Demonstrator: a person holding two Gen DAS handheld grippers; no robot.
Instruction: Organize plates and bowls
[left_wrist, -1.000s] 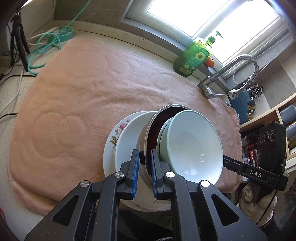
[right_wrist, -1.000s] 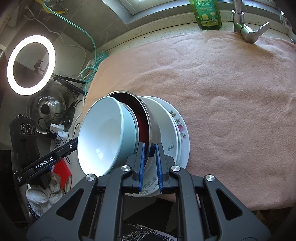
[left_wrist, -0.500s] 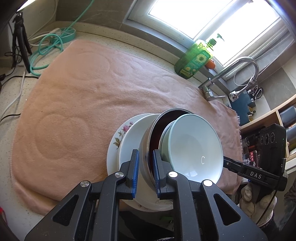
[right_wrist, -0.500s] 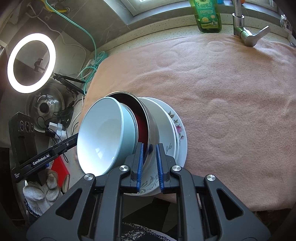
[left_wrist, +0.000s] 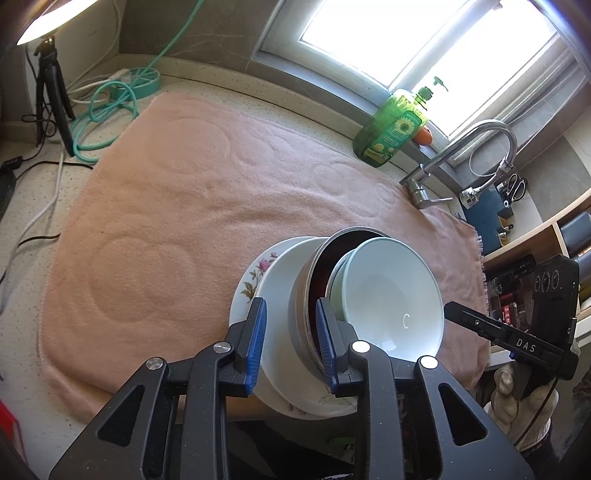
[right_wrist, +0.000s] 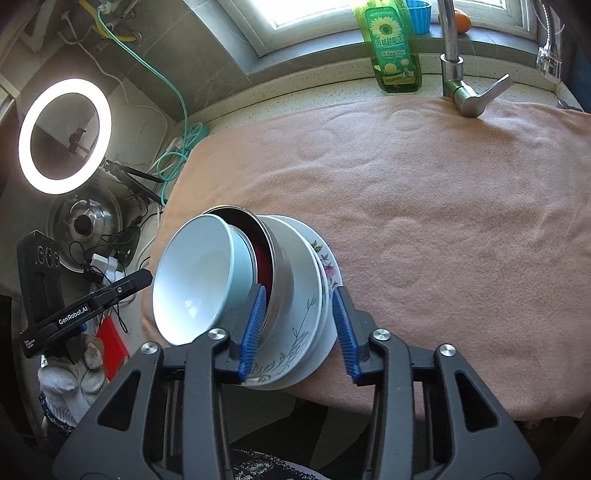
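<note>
A stack of dishes sits at the near edge of the pink towel (left_wrist: 177, 206): a floral plate (left_wrist: 255, 280), a white plate (left_wrist: 280, 295), a steel bowl (left_wrist: 301, 295) with a dark red inside, and a pale green-white bowl (left_wrist: 391, 295) on top. In the right wrist view the same stack shows: floral plate (right_wrist: 327, 262), steel bowl (right_wrist: 282, 280), white bowl (right_wrist: 195, 280). My left gripper (left_wrist: 291, 339) is open, its fingers straddling the steel bowl's rim without gripping. My right gripper (right_wrist: 299, 328) is open, its fingers either side of the bowl rim and plates.
A green soap bottle (left_wrist: 391, 129) and a faucet (left_wrist: 472, 147) stand at the back by the window. Cables and a teal hose (left_wrist: 107, 110) lie at the far left. A ring light (right_wrist: 64, 134) stands left of the counter. The stack overhangs the counter's front edge.
Both grippers were shut on the steel bowl's rim; both have now opened wide and let it go. The stack has stayed in place.
</note>
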